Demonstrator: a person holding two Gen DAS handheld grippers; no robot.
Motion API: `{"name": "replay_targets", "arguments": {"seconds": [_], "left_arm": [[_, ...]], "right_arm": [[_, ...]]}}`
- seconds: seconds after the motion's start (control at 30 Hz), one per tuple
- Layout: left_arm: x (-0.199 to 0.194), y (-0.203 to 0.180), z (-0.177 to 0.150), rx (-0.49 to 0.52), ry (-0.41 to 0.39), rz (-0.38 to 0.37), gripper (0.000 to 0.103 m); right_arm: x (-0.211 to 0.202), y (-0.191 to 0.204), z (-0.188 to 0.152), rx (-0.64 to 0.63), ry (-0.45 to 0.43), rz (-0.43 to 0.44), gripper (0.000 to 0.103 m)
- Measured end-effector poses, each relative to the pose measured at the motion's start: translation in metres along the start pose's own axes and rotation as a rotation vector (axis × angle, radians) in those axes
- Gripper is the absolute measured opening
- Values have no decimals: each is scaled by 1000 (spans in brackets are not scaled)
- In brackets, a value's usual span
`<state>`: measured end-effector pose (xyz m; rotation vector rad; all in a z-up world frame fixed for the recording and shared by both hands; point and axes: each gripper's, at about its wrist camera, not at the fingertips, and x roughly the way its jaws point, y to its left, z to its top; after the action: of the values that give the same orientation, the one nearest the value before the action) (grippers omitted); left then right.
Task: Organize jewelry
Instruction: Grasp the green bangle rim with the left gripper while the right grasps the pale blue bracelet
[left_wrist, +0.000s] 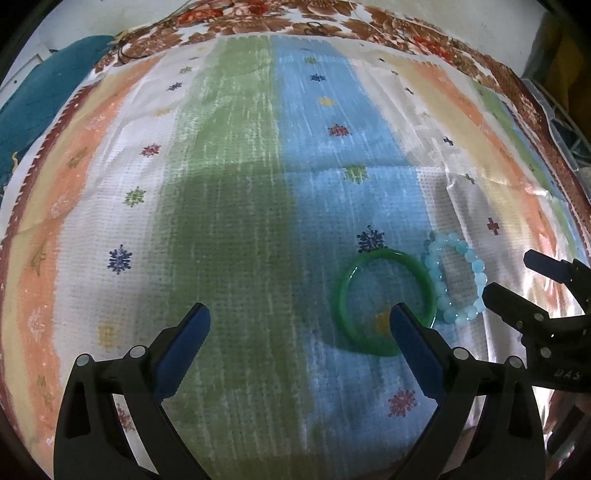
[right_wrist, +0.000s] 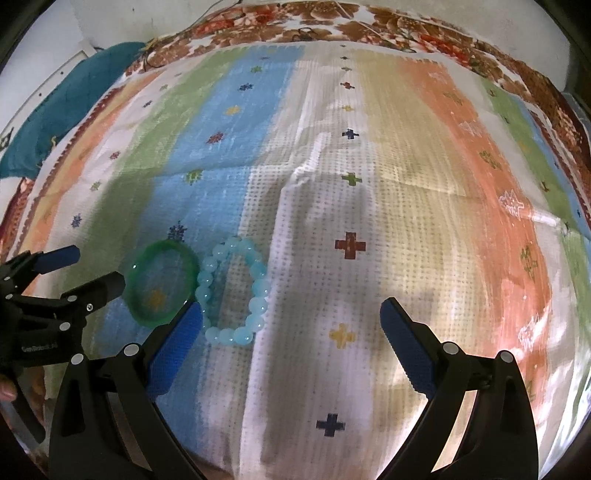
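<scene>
On the blue stripe of the woven cloth sits a smooth green bangle, lying flat, a plain glossy ring with no real long axis. Touching its right side is a bracelet of round pale-blue beads, also flat, its oval loop stretched away from the cameras, resting on the white stripe. The left gripper has its jaws spread wide and empty, its right blue pad overlapping the bangle's near edge. The right gripper is wide open too, left pad just beside the beads. Nothing blocks either piece.
</scene>
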<state>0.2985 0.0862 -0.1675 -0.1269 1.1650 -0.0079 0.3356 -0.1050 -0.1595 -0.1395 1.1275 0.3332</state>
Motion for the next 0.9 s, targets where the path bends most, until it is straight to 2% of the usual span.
{"name": "replay_targets", "arguments": {"seconds": [0.3, 0.5, 0.67, 0.83, 0.9], "left_arm": [[14, -3, -1, 37, 25, 34, 94], [21, -7, -6, 77, 20, 78, 91], [17, -8, -5, 84, 2, 74, 64], [16, -9, -3, 81, 5, 55, 50], [16, -9, -4, 85, 2, 54, 48]], "right_arm": [[13, -2, 3, 14, 22, -1, 98], [22, -3, 4, 4, 31, -44, 98], [27, -1, 4, -23, 43, -69, 97], [28, 0, 2, -38, 57, -60, 97], [28, 1, 2, -42, 60, -54, 95]]}}
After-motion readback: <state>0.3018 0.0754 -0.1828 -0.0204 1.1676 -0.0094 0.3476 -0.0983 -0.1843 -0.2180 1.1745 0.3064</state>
